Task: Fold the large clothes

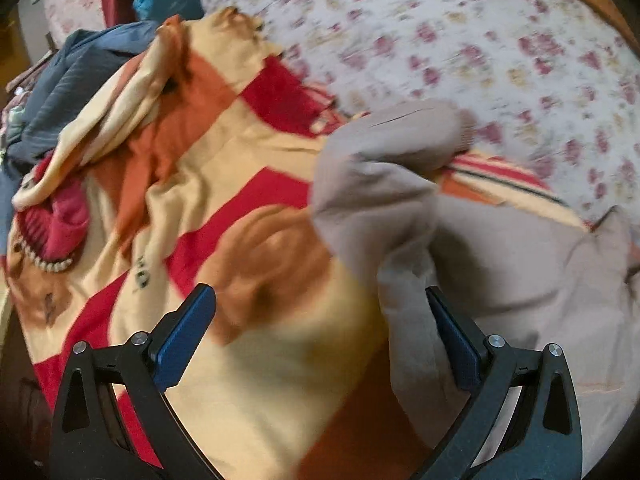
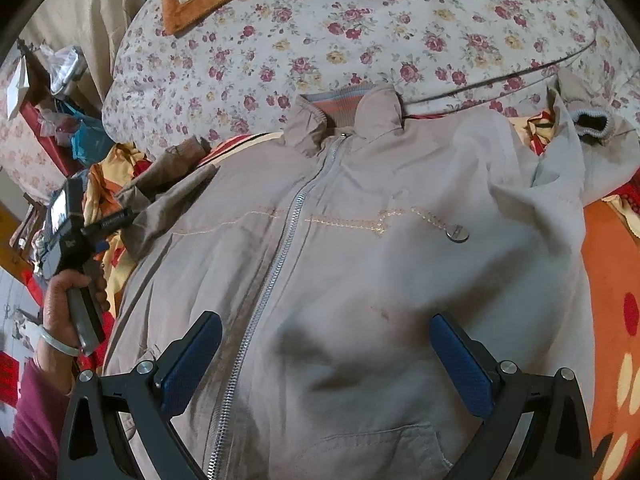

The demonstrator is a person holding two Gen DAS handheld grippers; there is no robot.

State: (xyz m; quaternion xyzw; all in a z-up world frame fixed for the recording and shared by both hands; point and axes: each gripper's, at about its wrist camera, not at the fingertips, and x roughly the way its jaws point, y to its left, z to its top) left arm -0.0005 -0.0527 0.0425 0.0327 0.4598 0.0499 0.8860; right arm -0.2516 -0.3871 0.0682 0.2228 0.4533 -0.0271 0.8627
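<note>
1. Left wrist view: The left claw (image 1: 320, 328) hangs released, its two blue-padded fingers (image 1: 182, 338) spread wide with nothing between them, above a bed. Beneath it lies a blanket (image 1: 224, 168) blocked in yellow, red and orange. A sleeve (image 1: 384, 168) of the beige jacket (image 1: 520, 280) is draped over the blanket's right part, its ribbed cuff reaching toward the flowered bedsheet (image 1: 480, 48). At the left edge sits a heap of other clothes, among them a blue garment (image 1: 76, 76) and a red piece trimmed with pale beads (image 1: 48, 264). The frame is blurred, so finer detail cannot be made out.

2. Right wrist view: The right claw (image 2: 326, 360) is likewise released, fingers (image 2: 192, 368) wide apart and gripping nothing, poised over the lower front of the jacket (image 2: 360, 260). The jacket lies face up on the bed, zipper (image 2: 280, 248) closed up to the collar (image 2: 344, 112), collar pointing toward the flowered bedsheet (image 2: 360, 32). A round metal snap (image 2: 458, 234) shows on the chest beside a line of pale stitching. One sleeve bends back at the upper right, its cuff (image 2: 592, 120) open toward the camera. At left, the person's left hand (image 2: 68, 292), with a pale bangle on the wrist, holds the handle of the other gripper beside the jacket's bunched sleeve (image 2: 172, 184). The orange part of the blanket (image 2: 612, 280) shows along the right edge.
</note>
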